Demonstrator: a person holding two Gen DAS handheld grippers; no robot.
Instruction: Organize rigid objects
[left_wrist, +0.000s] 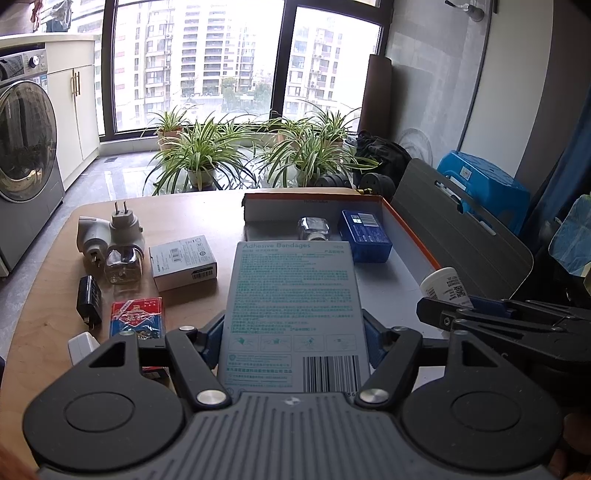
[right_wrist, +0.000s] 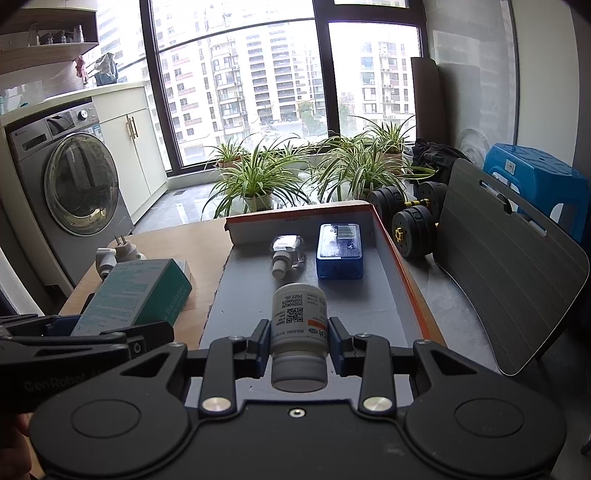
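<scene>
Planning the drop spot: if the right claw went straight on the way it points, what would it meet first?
Probably the tray floor; beyond the held white bottle, the small clear bottle looks nearest. Depth is unclear.

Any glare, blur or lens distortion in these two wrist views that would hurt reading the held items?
Left wrist view: the window is blown out and straight lines bow at the edges, yet the print on the bandage box stays sharp. Right wrist view: same backlight and fisheye bend, dark vignetted corners, no motion blur; the white pill bottle label is legible, while the tray shows only soft shadows.
</scene>
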